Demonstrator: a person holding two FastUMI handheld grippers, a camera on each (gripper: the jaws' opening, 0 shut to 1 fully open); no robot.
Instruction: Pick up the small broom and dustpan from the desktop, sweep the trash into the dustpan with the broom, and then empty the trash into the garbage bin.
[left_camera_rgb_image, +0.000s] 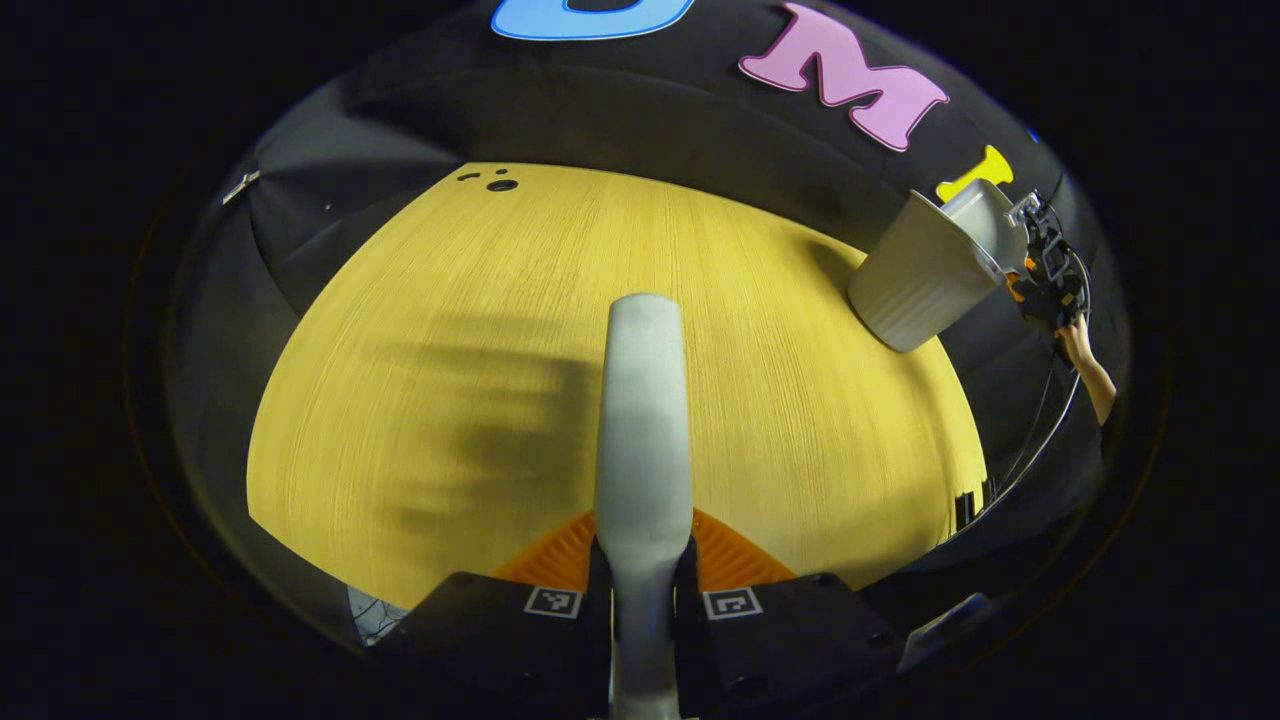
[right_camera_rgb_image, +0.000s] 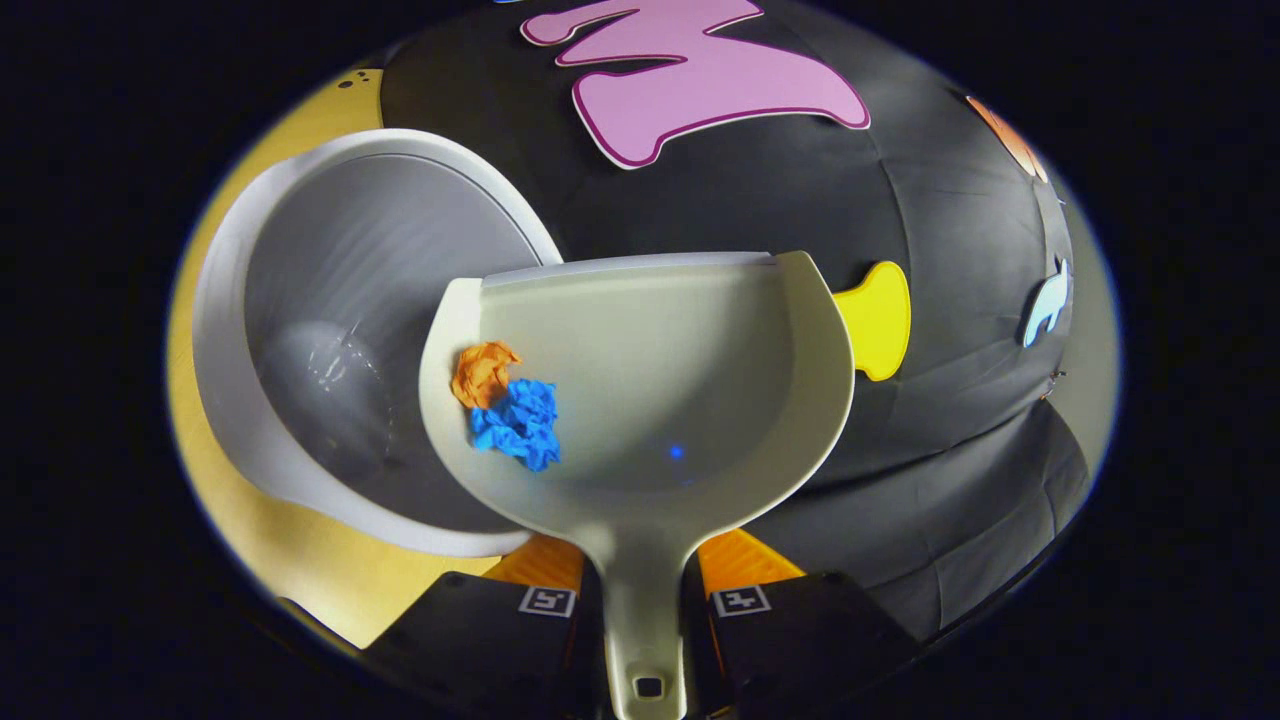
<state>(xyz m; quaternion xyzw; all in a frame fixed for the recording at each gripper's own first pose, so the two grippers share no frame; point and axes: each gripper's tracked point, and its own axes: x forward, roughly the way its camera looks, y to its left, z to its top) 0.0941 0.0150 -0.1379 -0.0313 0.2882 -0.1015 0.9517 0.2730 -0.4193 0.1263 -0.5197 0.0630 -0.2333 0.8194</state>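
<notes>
Right gripper (right_camera_rgb_image: 640, 600): clamped the dustpan (right_camera_rgb_image: 690, 380) handle.
Left gripper (left_camera_rgb_image: 640, 600): gripped the broom (left_camera_rgb_image: 642, 420) handle.
Risk: paper wads (right_camera_rgb_image: 510, 405) — too little tilt could drop them outside the garbage bin (right_camera_rgb_image: 240, 420).

Left gripper view: camera high over the yellow desktop (left_camera_rgb_image: 480, 330), facing forward and down across it toward the booth wall; garbage bin (left_camera_rgb_image: 925, 275) far off at right. Right gripper view: camera close above the same garbage bin (right_camera_rgb_image: 330, 330), looking into its mouth. Shared: bin, desktop (right_camera_rgb_image: 300, 560), wall.
</notes>
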